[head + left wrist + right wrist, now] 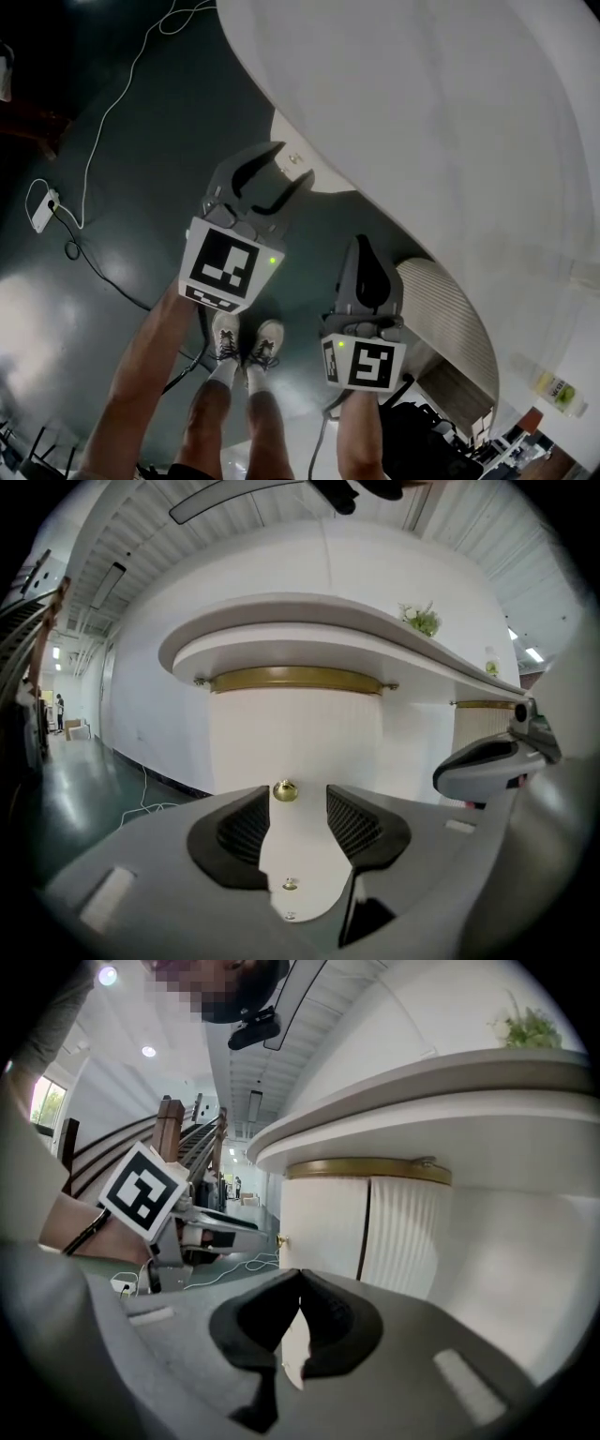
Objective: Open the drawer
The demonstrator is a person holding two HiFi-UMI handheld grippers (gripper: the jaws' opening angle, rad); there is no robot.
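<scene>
The drawer front [295,733] is a white curved panel under a brass band, below the overhanging round white counter [309,630]. Its small brass knob [285,790] sits just beyond the fingertips of my left gripper [286,817], in line with the gap; the jaws stand open and nothing is between the pads. In the head view the left gripper [291,167] points at that panel [323,183]. My right gripper [364,251] hangs lower and to the right, shut and empty; in its own view the right gripper [300,1302] shows its pads touching, and the knob [279,1240] lies further left.
A ribbed white column [441,309] stands right of the drawer panel. A white cable and power adapter [42,208] lie on the dark floor at left. The person's shoes [246,342] are below the grippers. A small plant [420,619] sits on the counter.
</scene>
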